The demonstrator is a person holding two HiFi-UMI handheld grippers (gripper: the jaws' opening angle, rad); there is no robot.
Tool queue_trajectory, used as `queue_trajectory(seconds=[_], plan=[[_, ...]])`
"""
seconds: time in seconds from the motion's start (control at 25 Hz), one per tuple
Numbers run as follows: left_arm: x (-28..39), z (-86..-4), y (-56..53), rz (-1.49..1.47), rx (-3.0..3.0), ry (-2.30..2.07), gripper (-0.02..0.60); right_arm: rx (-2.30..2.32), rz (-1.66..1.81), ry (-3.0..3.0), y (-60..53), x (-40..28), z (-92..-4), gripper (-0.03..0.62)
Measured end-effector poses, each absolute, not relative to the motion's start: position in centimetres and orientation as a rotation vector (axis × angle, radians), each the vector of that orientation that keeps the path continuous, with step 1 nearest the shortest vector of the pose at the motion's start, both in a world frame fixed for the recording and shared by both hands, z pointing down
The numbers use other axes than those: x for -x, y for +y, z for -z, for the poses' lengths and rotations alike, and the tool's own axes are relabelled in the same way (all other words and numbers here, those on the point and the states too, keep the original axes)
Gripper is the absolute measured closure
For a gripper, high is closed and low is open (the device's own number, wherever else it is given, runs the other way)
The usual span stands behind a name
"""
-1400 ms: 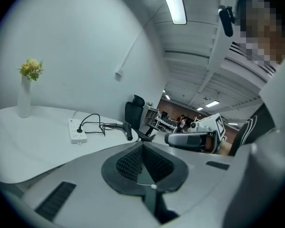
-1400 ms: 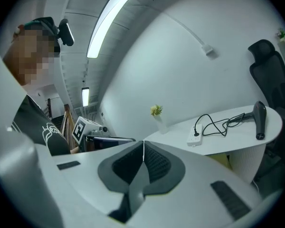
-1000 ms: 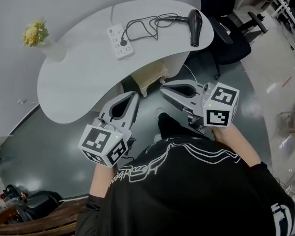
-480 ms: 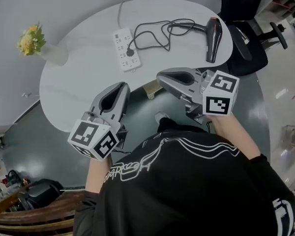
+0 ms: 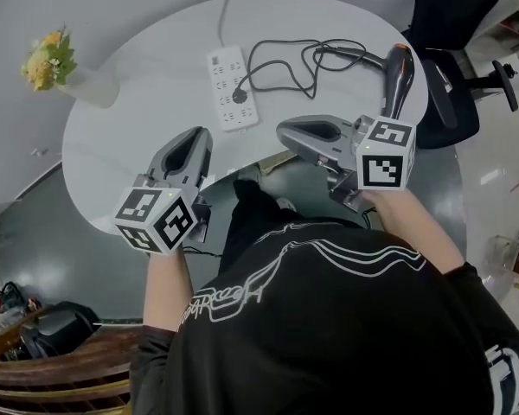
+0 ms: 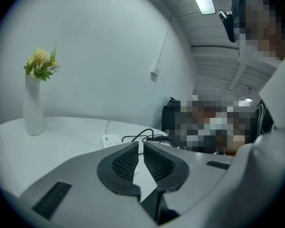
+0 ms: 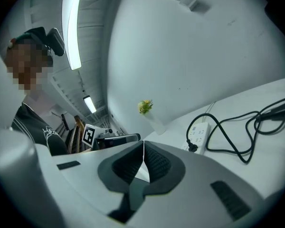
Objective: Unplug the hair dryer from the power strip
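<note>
Table [image 5: 130, 119]: hair dryer [image 5: 394, 83] lengthwise near-to-far

An office-like room: a swivel chair [image 5: 451, 115], a curved white table [image 5: 138, 119], ceiling strip lights [image 7: 71, 25].

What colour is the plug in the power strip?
The round plug is black; head view shows it best.

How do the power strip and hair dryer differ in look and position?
The power strip is white and flat; the hair dryer is black with an orange-red end. The power strip lies near the middle of the table, the hair dryer at its right edge. Both rest there, joined by the black cable.
</note>
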State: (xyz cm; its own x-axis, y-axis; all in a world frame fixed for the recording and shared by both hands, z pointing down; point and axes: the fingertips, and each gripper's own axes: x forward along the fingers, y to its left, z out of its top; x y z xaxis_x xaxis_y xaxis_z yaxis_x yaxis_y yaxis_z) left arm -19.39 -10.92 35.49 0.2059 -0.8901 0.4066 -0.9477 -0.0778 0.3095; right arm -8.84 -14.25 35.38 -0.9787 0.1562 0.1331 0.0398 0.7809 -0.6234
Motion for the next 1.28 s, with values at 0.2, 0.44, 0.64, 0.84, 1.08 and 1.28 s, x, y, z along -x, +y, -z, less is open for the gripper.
queue_trajectory(seconds=[0.2, 0.44, 0.64, 0.84, 1.08, 1.28], plan=[[22.4, -40.0, -13.2, -0.138, -1.89, -1.662, 0.497, 0.111, -1.015, -2.748, -15.6, 10.4, -37.9, 0.597], [23.6, -45.4, -15.9, -0.151, -1.787, -1.536, 0.419, 0.035, -1.028, -2.704, -16.9, 11.1, -40.0, 0.597], [24.0, -49.2, -17.8, -0.241, -1.728, -1.482, 0.419, 0.0, -1.076, -2.688, -17.9, 11.1, -41.2, 0.597], [24.2, -50.9, -18.6, -0.264, -1.682, -1.452, 0.422, -0.021, -1.095, -2.681, -18.7, 11.3, -41.6, 0.597], [24.3, -52.0, -19.1, -0.276, -1.649, -1.42, 0.438, -0.009, -1.117, -2.672, -19.5, 12.0, -42.2, 0.597], [24.3, -52.6, -19.0, -0.228, -1.604, -1.377, 0.442, -0.015, -1.077, -2.637, -20.0, 12.7, -43.4, 0.597]])
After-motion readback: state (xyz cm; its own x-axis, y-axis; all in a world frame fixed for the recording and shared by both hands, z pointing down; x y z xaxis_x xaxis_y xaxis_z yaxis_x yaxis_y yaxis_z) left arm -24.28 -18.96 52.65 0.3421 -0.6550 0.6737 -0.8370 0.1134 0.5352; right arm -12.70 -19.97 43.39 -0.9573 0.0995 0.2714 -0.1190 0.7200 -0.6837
